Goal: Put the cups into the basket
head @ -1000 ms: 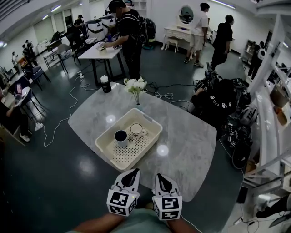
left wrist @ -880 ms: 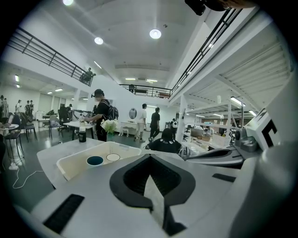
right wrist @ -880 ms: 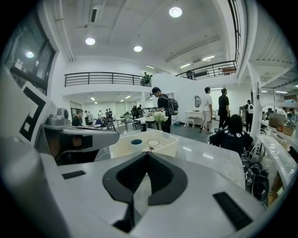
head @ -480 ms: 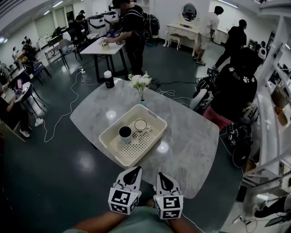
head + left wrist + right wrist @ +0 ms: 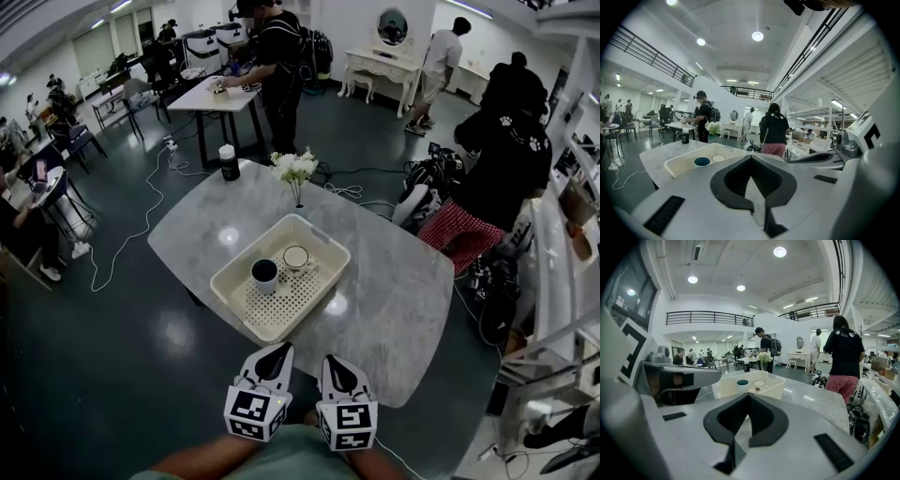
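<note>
A cream perforated basket sits in the middle of the marble table. Two cups stand in it: a white cup with a dark inside and, beside it, a white cup with a pale inside. My left gripper and right gripper are side by side near my body, at the table's near edge. Both are shut and hold nothing. The left gripper view has the basket and dark cup ahead and left of the jaws. The right gripper view has the basket and pale cup straight ahead.
A vase of white flowers and a dark bottle stand at the table's far edge. A person in a black top and red checked trousers stands at the table's right. Cables trail on the floor at the left, shelves at the right.
The person in the black top at the right has risen from a crouch to standing. The table and basket sit slightly lower and further right in the head view. Both grippers stay shut.
</note>
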The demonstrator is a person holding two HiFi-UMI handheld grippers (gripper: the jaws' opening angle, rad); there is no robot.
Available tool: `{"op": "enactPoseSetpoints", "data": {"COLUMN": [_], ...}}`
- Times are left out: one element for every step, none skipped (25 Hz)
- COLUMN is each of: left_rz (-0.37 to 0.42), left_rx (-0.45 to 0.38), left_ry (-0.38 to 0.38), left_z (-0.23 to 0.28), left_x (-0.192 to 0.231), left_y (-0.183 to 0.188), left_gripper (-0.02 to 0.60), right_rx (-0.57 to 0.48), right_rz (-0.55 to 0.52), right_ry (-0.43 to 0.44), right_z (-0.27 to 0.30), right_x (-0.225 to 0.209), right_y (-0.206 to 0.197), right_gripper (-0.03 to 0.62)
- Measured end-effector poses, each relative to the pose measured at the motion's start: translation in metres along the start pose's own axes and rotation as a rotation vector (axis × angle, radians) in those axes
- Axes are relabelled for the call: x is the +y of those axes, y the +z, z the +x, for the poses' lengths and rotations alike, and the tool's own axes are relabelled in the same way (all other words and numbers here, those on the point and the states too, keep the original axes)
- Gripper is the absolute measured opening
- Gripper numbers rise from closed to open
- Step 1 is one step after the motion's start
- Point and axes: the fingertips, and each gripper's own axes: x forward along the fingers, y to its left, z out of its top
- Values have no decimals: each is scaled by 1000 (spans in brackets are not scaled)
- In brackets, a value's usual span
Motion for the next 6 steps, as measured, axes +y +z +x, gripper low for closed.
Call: {"op": "enactPoseSetpoints", "data": {"left_rz": [-1, 0, 0, 1, 1, 2], "left_rx": [-1, -2, -4, -5, -6, -7], "left_ry": [-1, -2, -4, -5, -6, -8], "left_z": [-1, -1, -2, -3, -3, -4], "left_x": [0, 1, 1, 1, 1, 1], "left_y": [0, 1, 1, 2, 2, 3], "left_gripper": [6, 6, 6, 6, 6, 6], "right_rx": [-1, -1, -1, -1, -1, 0], "right_rz": [2, 4, 4, 3, 1, -2], "right_ry": [1, 2, 1, -1, -3, -6], "right_z": [0, -1, -1, -1, -2, -2], "right_x": [2, 3, 4, 4, 4, 4], "right_y": [1, 1, 1, 1, 1, 1], "right_gripper": [11, 11, 11, 11, 11, 11]}}
